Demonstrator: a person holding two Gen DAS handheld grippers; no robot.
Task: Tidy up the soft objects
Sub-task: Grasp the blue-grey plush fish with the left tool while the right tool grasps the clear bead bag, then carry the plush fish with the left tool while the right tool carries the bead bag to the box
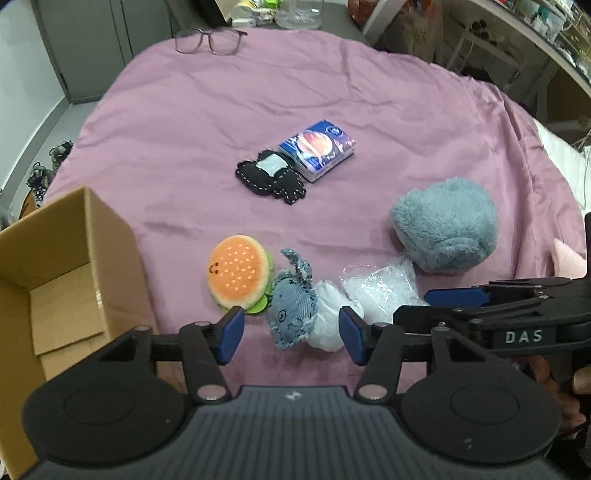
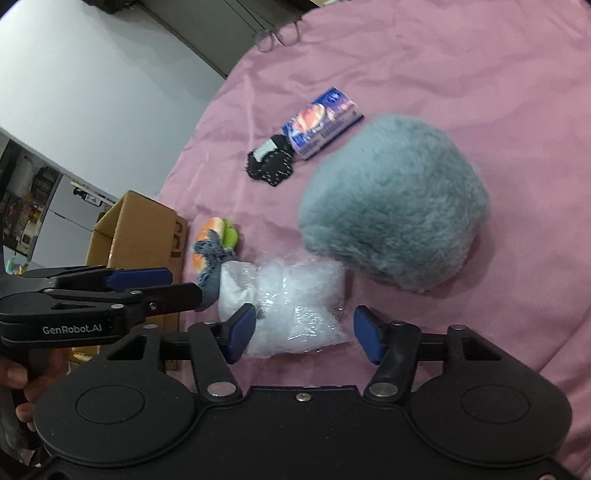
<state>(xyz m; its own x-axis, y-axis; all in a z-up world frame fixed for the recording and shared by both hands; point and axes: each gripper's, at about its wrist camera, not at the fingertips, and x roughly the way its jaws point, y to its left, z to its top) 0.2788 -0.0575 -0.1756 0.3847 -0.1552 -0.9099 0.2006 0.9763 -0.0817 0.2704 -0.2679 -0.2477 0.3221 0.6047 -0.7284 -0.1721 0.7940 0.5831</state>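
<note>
From my left wrist view, the open cardboard box (image 1: 55, 280) fills the lower left of the frame, sitting on the mauve bedsheet (image 1: 207, 122) that covers the whole work surface. Far left, past the sheet's edge, I see grey floor with shoes (image 1: 48, 166) on it, and grey cabinet doors (image 1: 85, 40) across the upper left. A pair of glasses (image 1: 210, 41) lies at the sheet's top edge.

Just right of the box is the burger plush (image 1: 238, 278), touching the denim whale toy (image 1: 293, 306) low in the centre. My left gripper (image 1: 291, 334) has its blue pads on either side of that whale with gaps showing, so it is released, not gripping. Above centre, the black stitched toy (image 1: 271, 177) touches the blue tissue pack (image 1: 317, 149). Right of the whale lies a clear plastic bag of white stuffing (image 1: 380, 291), and beyond it the fluffy grey-blue plush (image 1: 445, 229). Cluttered shelving (image 1: 524, 33) fills the upper right.

In my right wrist view, the left gripper enters from the lower left edge, held by a hand (image 2: 18, 387). My right gripper (image 2: 304, 334) straddles the stuffing bag at bottom centre; its left pad touches the plastic, the right pad stands clear, so it is unclenched.
</note>
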